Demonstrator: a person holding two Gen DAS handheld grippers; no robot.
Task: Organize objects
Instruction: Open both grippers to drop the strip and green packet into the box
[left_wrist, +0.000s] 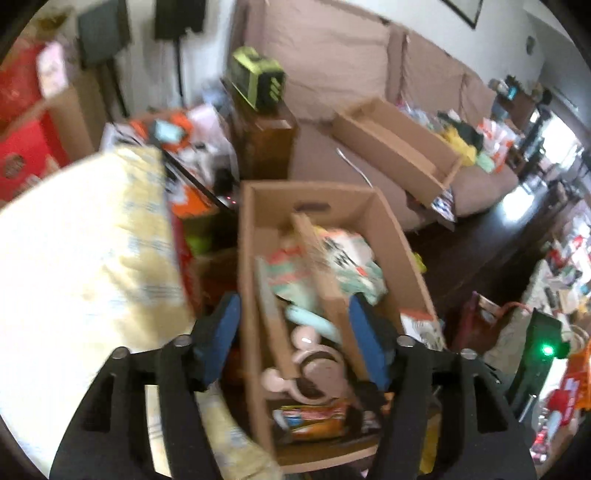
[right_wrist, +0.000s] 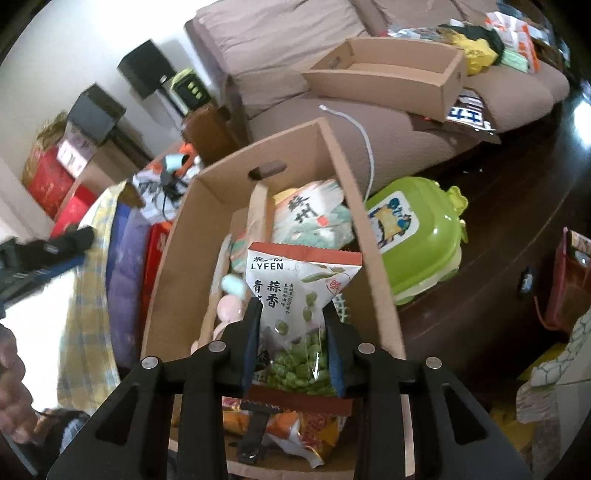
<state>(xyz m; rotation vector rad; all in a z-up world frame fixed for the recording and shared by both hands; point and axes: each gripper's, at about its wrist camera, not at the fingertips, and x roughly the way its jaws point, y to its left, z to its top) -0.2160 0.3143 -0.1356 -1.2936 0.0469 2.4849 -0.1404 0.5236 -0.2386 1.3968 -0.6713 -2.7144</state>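
Observation:
An open cardboard box with a cardboard divider holds snack packets, a pink mouse-eared cup and a teal item. My left gripper hovers over the box's near end, open, with nothing between its blue pads. My right gripper is shut on a bag of green peas with a red top edge, held upright above the same box. Below the bag lie orange snack packets. A green and white packet leans at the box's far end.
A brown sofa stands behind, with a second open cardboard box and bags on it. A green plastic case lies on the dark floor to the right. A yellow checked cushion fills the left. A person's hand shows at the left edge.

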